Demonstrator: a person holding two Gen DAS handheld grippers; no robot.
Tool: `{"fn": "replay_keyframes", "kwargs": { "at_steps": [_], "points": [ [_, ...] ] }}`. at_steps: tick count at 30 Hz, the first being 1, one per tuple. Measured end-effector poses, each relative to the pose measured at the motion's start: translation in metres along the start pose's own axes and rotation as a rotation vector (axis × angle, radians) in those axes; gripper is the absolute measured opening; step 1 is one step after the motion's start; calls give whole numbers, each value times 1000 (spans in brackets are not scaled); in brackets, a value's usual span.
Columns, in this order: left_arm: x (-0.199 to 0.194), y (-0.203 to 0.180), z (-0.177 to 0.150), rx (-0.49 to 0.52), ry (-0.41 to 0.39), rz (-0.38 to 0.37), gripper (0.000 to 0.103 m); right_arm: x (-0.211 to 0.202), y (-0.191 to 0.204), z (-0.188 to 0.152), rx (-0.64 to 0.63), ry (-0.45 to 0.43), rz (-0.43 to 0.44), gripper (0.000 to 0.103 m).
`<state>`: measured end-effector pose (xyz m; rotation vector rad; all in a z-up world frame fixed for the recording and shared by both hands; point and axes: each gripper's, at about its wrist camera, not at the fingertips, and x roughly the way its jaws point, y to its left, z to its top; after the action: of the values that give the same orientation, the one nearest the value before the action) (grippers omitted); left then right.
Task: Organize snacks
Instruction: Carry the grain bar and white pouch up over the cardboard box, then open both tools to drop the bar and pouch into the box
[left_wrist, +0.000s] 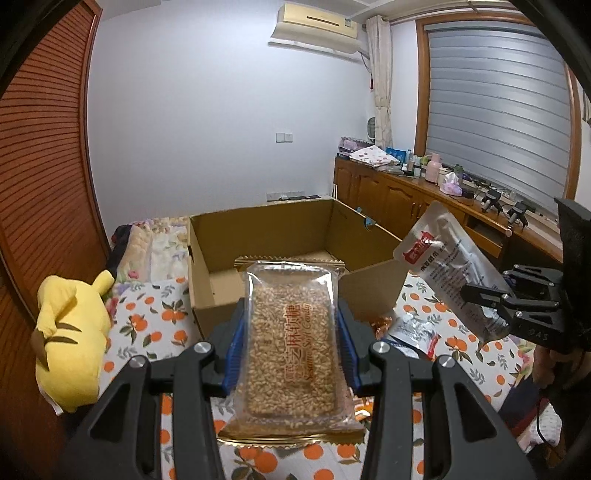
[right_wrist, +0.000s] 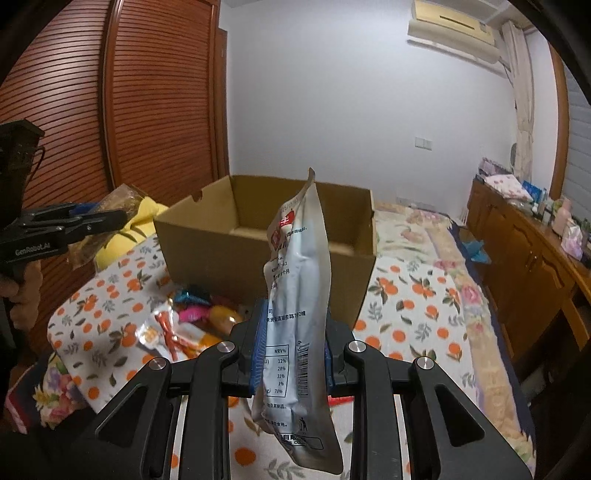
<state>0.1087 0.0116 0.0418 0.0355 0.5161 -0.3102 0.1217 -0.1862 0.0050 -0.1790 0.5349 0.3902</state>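
- Far left, on the orange-print bedspread (left_wrist: 155, 325): a yellow plush toy (left_wrist: 70, 332) lying slumped beside a brown louvred wardrobe door (left_wrist: 40, 177).
- Left gripper (left_wrist: 291, 325): jaws narrowed onto a sesame candy bar (left_wrist: 291, 343) in a clear wrapper with gold saw-tooth ends. Blue pads press both long sides; the bar lies flat, label up, held clear of the bed.
- Centre, beyond the bar: an open cardboard box (left_wrist: 288, 225) sitting on the bed, flaps up. Its floor shows bare brown card where visible.
- Near the box's front wall, in the right wrist view: a loose pile of snacks (right_wrist: 195, 321) on the bedspread, with red, pink, blue and orange wrappers mixed together.
- Right gripper (right_wrist: 291, 343): jaws closed tight on a silver snack pouch (right_wrist: 299, 295), pinched across its lower half. The pouch stands on edge, top corner pointing up, with the box behind it in the view.
- From the left wrist view the same pouch tilts up to the left, to the right of the box.
- Another silver packet (left_wrist: 413, 330) lies on the bed below the held pouch.
- Far right: a wooden sideboard (left_wrist: 406, 195) along the wall, cluttered with bottles and a tissue pack, under a window with closed blinds (left_wrist: 495, 110).
- High on the far wall: an air conditioner (left_wrist: 317, 22).
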Motion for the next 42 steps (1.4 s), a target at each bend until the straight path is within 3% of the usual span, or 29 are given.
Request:
{"fn": "replay_keyframes", "kwargs": {
  "at_steps": [13, 29, 42],
  "points": [
    [49, 9, 32, 65, 25, 8, 42, 22, -11, 54, -20, -79, -8, 23],
    [122, 39, 44, 31, 127, 49, 43, 76, -13, 95, -38, -42, 21, 23],
    [152, 51, 56, 3, 180, 56, 44, 137, -13, 108, -7, 12, 5, 23]
  ]
}}
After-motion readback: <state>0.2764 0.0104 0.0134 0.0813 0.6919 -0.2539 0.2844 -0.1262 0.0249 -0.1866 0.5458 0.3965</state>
